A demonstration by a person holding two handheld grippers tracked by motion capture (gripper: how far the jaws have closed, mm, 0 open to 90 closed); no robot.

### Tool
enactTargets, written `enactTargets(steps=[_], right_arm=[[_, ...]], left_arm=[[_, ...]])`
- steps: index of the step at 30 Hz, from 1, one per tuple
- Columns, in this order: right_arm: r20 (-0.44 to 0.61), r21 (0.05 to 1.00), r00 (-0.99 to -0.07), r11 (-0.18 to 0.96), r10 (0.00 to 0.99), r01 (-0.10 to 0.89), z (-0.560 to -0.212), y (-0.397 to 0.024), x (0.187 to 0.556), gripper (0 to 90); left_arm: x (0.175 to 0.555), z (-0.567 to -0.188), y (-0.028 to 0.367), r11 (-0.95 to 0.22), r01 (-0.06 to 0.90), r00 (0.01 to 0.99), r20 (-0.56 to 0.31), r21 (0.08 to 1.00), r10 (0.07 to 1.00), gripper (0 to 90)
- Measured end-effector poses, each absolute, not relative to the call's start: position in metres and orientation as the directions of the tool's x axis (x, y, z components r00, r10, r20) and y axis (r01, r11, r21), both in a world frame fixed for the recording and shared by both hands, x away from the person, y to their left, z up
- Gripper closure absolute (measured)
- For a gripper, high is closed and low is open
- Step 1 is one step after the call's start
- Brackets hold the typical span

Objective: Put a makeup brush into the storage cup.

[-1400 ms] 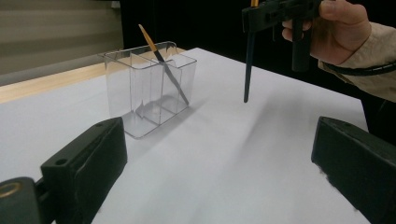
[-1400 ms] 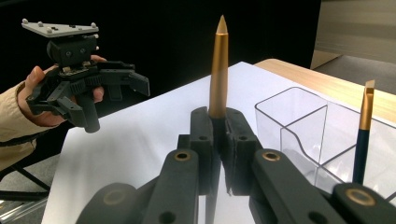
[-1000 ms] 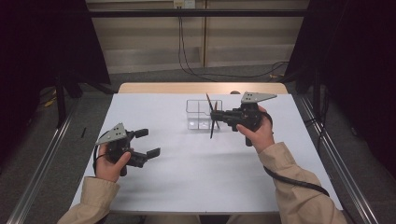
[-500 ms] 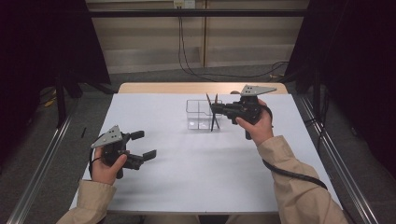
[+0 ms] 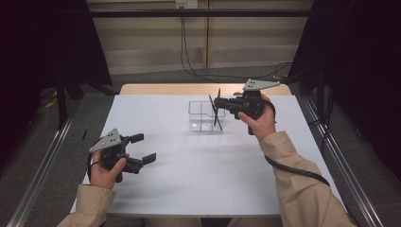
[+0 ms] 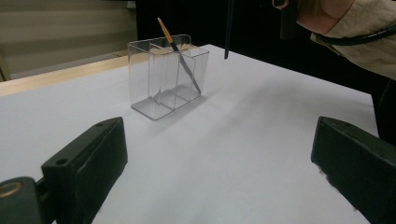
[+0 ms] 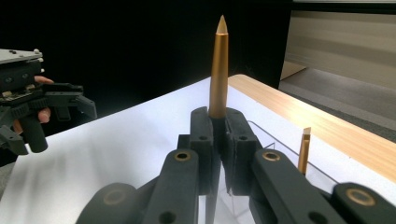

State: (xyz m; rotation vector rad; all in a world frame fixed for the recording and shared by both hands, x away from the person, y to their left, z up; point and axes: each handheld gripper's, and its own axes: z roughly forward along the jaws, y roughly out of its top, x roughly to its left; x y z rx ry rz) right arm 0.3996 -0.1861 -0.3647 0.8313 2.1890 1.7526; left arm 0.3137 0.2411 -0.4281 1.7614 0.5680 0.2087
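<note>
A clear compartmented holder (image 5: 201, 118) stands on the white table (image 5: 198, 175) toward the far side. One gold-tipped pen (image 6: 180, 58) leans inside it. My right gripper (image 5: 218, 102) is shut on a second pen (image 5: 220, 116), which it holds upright over the holder's right end. In the right gripper view the pen's gold top (image 7: 219, 70) rises from between the closed pads, just above the right gripper (image 7: 219, 135). The pen's dark lower end (image 6: 228, 32) hangs just above the holder. My left gripper (image 5: 143, 148) rests low at the table's near left, open with nothing between its fingers.
A wooden strip (image 5: 156, 89) borders the table's far edge. Metal rails (image 5: 42, 156) run along the floor on both sides. The right gripper's cable (image 5: 293, 168) trails over the person's sleeve. The leaning pen's tip (image 7: 304, 149) is close to the held one.
My right gripper has risen and drifted toward the far side with the pen, which now stands more upright. The left gripper has hardly moved.
</note>
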Motion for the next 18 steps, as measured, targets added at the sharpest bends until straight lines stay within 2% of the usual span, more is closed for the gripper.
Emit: enactTargets(steps=[18], right_arm=[[0.151,0.955,-0.797,0.120,0.585,0.269,-0.355,-0.189,0.412,84.0]], left_arm=[[0.313,-0.428,0.242,-0.160,0.265,0.864,-0.160,0.951,0.478,3.6]])
